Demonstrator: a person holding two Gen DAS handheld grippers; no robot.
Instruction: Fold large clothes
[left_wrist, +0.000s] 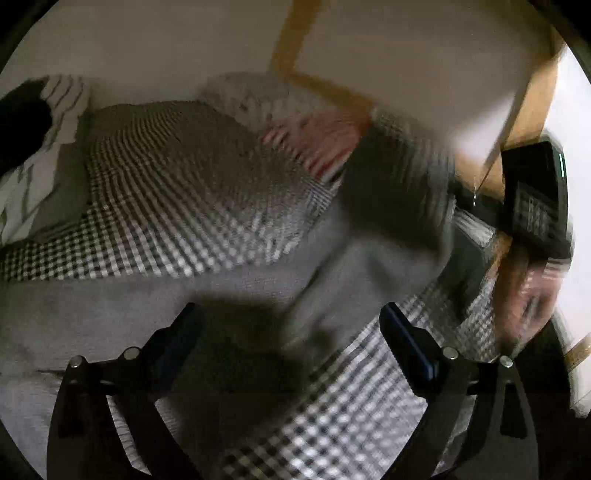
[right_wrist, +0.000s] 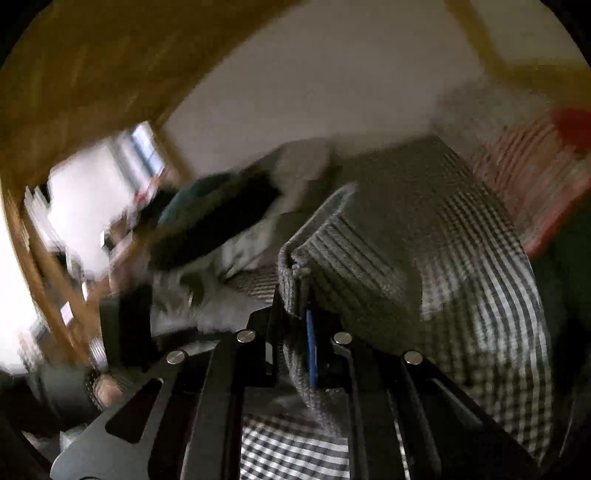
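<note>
Pinching the ribbed edge of a grey knitted garment (right_wrist: 295, 266), the right gripper (right_wrist: 295, 325) lifts it for folding over the black-and-white checked bedcover (left_wrist: 155, 229); the left gripper (left_wrist: 291, 325) gapes wide, empty.

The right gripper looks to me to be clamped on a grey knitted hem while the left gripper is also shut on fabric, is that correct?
Not quite: the left gripper is open, gripping nothing, as the left wrist view shows. The right gripper is indeed clamped on the grey knitted hem.

Grey garment (right_wrist: 295, 273): ribbed knit cloth, matt. Bed cover (left_wrist: 155, 206): checked woven cloth. Tool (right_wrist: 295, 295): black matt plastic.
</note>
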